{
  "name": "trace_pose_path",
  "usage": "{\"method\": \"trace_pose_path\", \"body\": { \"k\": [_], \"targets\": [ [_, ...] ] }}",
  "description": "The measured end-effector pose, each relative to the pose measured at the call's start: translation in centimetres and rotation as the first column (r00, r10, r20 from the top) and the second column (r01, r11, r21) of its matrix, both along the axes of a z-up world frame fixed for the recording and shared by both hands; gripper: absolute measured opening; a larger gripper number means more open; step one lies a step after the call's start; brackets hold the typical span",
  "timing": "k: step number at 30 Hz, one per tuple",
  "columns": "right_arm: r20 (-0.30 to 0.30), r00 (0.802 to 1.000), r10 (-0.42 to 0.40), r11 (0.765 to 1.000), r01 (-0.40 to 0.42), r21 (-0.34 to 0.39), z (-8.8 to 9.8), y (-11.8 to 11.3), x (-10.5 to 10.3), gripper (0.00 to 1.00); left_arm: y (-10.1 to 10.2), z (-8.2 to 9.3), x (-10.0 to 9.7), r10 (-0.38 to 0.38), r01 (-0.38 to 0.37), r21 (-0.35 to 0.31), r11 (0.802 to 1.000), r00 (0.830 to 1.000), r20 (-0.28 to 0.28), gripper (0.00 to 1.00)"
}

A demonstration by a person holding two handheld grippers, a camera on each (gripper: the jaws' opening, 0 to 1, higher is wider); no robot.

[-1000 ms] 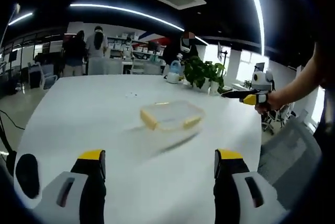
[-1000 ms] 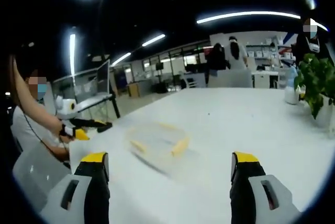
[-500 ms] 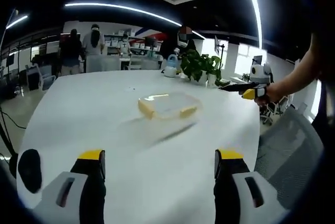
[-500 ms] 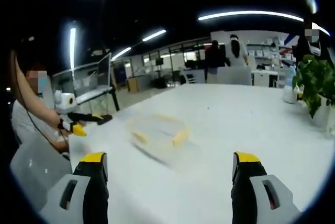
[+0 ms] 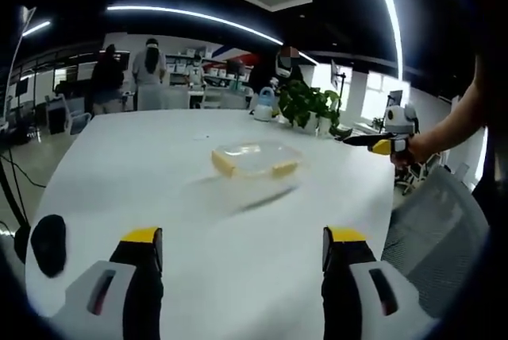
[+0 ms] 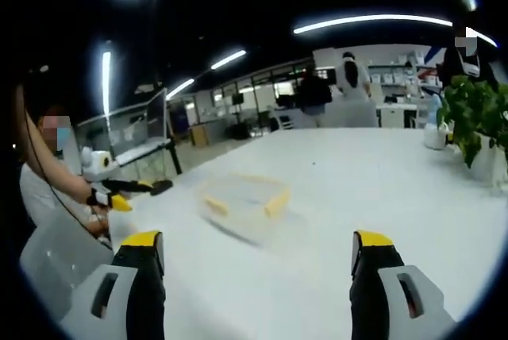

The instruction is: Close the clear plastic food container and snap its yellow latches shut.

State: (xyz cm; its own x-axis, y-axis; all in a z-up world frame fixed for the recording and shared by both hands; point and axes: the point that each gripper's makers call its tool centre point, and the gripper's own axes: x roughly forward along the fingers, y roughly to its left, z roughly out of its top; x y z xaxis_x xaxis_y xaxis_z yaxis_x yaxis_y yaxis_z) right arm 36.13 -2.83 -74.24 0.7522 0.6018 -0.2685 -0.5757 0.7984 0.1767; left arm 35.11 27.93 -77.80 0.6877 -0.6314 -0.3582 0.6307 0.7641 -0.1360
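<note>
The clear container (image 5: 255, 159) sits near the middle of the white bench (image 5: 159, 197), lid on, yellow latches along its sides, well apart from both tools.

In the left gripper view the left tool (image 5: 238, 238) rises at 6 o'clock with its jaws spread wide and nothing between them; the container lies ahead at 12 o'clock. The right tool (image 5: 371, 143) enters at 3 o'clock, held in a hand (image 5: 403, 152); its opening cannot be told from here. A potted plant (image 5: 311, 108) stands past the container at 1 o'clock, and a dark object (image 5: 48, 243) lies at the bench edge at 9 o'clock.

In the right gripper view the right tool (image 6: 259, 243) is wide open and empty, the container (image 6: 244, 198) ahead at 11 o'clock. The left tool (image 6: 127, 191) shows at 9 o'clock. The plant (image 6: 475, 113) stands at 2 o'clock.
</note>
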Motion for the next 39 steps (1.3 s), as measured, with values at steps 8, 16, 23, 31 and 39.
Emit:
{"method": "trace_pose_path", "body": {
  "k": [8,16,23,31,39],
  "targets": [
    [0.003,1.000,0.016,1.000,-0.016,-0.006,0.1,0.8,-1.2,1.00,0.1,-0.1,-1.2,0.007,-0.007,0.015,1.000,1.000,0.011,0.86],
    [-0.009,0.999,0.046,0.999,-0.046,-0.011,-0.2,1.4,-3.0,1.00,-0.6,-0.2,-2.5,-0.001,0.001,-0.004,1.000,1.000,-0.006,0.84],
    [-0.025,0.999,0.038,0.999,-0.038,0.003,-0.5,1.0,-4.0,0.99,-0.9,-0.2,-3.7,-0.011,0.011,-0.006,1.000,1.000,-0.013,0.82],
    [-0.021,1.000,0.009,1.000,-0.009,0.005,-0.7,0.2,-5.1,0.99,-1.3,-0.1,-4.8,0.023,-0.024,-0.023,0.999,1.000,-0.017,0.83],
    [-0.028,1.000,0.014,1.000,-0.014,0.005,-0.9,0.6,-6.0,0.98,-1.8,-0.4,-5.5,0.038,-0.038,-0.028,0.999,0.999,-0.019,0.82]
  ]
}}
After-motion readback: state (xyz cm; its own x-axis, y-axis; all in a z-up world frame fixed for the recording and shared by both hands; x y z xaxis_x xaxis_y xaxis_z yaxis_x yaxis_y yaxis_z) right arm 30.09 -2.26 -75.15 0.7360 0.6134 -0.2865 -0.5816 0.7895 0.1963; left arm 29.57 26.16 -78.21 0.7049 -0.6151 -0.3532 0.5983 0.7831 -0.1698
